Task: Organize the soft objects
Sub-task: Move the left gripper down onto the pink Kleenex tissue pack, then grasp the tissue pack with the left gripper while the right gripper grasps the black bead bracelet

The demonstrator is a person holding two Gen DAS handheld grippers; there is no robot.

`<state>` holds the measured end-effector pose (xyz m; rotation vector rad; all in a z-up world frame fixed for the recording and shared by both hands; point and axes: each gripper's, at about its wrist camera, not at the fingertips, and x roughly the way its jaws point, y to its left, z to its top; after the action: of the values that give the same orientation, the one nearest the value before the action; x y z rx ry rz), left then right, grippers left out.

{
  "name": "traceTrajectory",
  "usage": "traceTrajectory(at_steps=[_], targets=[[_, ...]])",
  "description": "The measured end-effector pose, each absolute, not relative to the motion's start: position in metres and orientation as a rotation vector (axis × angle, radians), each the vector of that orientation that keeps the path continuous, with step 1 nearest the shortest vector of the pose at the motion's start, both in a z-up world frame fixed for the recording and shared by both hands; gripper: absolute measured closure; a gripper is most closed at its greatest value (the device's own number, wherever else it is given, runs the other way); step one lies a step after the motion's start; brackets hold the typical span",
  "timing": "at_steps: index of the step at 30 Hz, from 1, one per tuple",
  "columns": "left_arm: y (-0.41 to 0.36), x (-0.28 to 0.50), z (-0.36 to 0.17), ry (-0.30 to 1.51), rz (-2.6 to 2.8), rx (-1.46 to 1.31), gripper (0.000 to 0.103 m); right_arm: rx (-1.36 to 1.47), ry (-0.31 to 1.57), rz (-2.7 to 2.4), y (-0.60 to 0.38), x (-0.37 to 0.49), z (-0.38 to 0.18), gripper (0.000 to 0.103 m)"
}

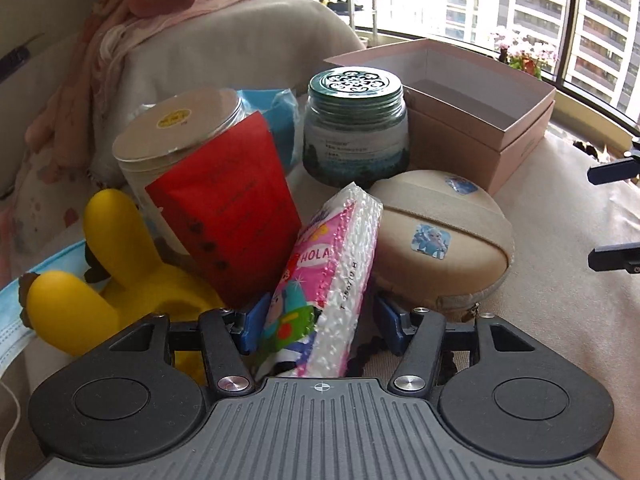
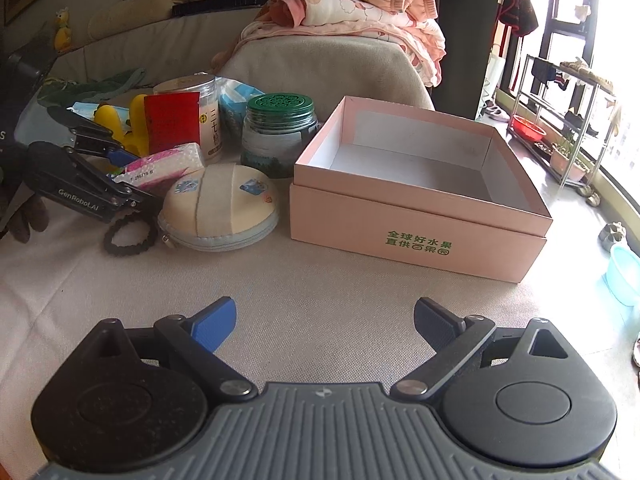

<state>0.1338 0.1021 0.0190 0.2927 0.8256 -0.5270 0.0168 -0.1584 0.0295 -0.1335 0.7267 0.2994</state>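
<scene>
A pink and white tissue pack [image 1: 328,276] stands tilted between the blue pads of my left gripper [image 1: 320,326]; the jaws are wide around it with gaps on both sides. It also shows in the right wrist view [image 2: 164,168], with the left gripper [image 2: 120,172] at it. A round beige zip pouch [image 1: 440,240] [image 2: 220,208] lies just to the right of it. The open pink box [image 1: 480,120] [image 2: 420,192] stands empty further right. My right gripper [image 2: 324,324] is open and empty above the bare cloth.
A yellow toy [image 1: 100,272], a red packet [image 1: 228,208], a clear jar [image 1: 180,136] and a green-lidded jar [image 1: 356,132] crowd behind the pack. A dark hair tie [image 2: 130,236] lies by the pouch. Pink folded clothes [image 2: 360,4] lie on the cushion behind.
</scene>
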Motion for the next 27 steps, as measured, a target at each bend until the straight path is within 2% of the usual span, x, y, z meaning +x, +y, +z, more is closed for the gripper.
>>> traceTrajectory(at_steps=[3, 7, 9, 13, 15, 17, 18, 21, 27], targets=[[0.112, 0.141, 0.02, 0.846, -0.529, 0.18, 0.043, -0.122, 0.722, 0.309, -0.157, 0.016, 0.029, 0.007], [0.137, 0.13, 0.026, 0.838, -0.495, 0.025, 0.07, -0.133, 0.698, 0.331, -0.151, 0.017, 0.031, 0.007], [0.152, 0.12, 0.028, 0.836, -0.459, -0.059, 0.077, -0.15, 0.687, 0.352, -0.142, 0.017, 0.033, 0.007], [0.172, 0.092, 0.033, 0.802, -0.394, -0.126, 0.079, -0.176, 0.651, 0.428, -0.114, 0.017, 0.039, 0.009], [0.181, 0.076, 0.038, 0.771, -0.355, -0.124, 0.079, -0.199, 0.621, 0.5, -0.095, 0.016, 0.046, 0.023], [0.19, 0.061, 0.043, 0.744, -0.337, -0.147, 0.079, -0.238, 0.63, 0.597, -0.071, 0.018, 0.05, 0.058], [0.196, 0.054, 0.048, 0.731, -0.332, -0.171, 0.079, -0.248, 0.644, 0.641, -0.058, 0.02, 0.049, 0.063], [0.205, 0.04, 0.051, 0.715, -0.328, -0.2, 0.079, -0.288, 0.665, 0.729, -0.021, 0.026, 0.042, 0.068], [0.213, 0.023, 0.048, 0.725, -0.327, -0.222, 0.079, -0.309, 0.754, 0.758, 0.016, 0.047, 0.024, 0.088]])
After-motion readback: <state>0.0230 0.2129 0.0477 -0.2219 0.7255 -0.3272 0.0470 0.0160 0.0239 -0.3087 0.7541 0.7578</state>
